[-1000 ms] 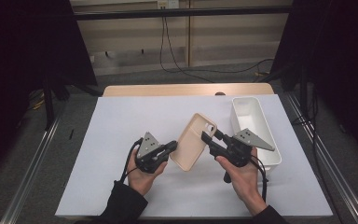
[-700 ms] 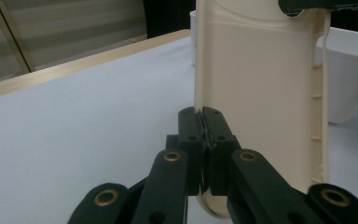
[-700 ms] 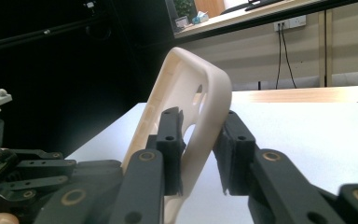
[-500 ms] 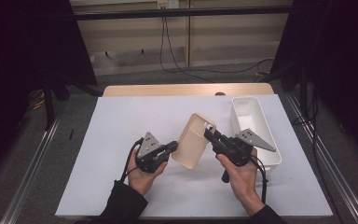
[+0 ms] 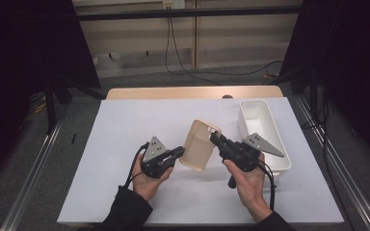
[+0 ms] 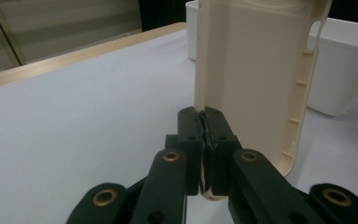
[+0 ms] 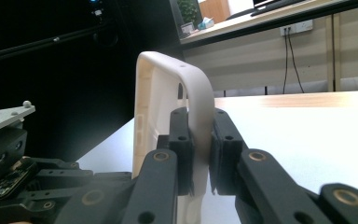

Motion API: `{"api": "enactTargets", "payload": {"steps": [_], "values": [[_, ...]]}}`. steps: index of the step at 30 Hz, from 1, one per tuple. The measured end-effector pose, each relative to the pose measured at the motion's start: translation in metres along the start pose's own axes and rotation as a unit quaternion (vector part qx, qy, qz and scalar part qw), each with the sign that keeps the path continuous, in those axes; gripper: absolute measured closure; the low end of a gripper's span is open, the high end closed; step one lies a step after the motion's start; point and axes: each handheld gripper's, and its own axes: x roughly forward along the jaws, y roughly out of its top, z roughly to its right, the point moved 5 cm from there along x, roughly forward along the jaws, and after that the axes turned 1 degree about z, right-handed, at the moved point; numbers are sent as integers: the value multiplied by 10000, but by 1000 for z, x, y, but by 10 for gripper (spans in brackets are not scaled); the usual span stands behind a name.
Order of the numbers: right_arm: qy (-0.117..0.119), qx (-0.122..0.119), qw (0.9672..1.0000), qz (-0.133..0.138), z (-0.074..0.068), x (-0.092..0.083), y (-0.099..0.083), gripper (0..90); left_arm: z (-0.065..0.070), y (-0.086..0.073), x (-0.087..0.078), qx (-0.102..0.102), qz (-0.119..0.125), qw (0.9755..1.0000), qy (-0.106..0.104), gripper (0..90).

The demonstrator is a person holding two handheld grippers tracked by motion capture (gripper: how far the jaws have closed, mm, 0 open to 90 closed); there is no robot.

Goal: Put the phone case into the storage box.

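Both grippers have it: the beige phone case (image 5: 201, 144) hangs lifted above the white table (image 5: 125, 125), tilted, pinched from either side; the left gripper (image 5: 177, 153) clamps its jaws tight on the case's lower-left edge; the right gripper (image 5: 214, 139) bites the rim at the upper right, near the camera cutout; the white bin (image 5: 262, 132) sits just behind the right hand (image 5: 248, 180).
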Motion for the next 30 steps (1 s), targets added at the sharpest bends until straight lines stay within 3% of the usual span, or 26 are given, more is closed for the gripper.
{"api": "enactTargets", "payload": {"steps": [12,19,26,30], "values": [[158,-282,9995,66,-7,-1,3,815,-4,-1,0,-156,39,9998,-127,829],[236,-340,9991,47,-7,0,3,815,-3,-1,-1,-181,81,9996,-190,665],[229,-443,9987,127,-3,-1,6,814,-5,-1,0,-272,64,9994,-219,397],[249,-474,9985,150,-1,-2,7,814,-6,0,-1,-232,101,9996,-120,265]]}}
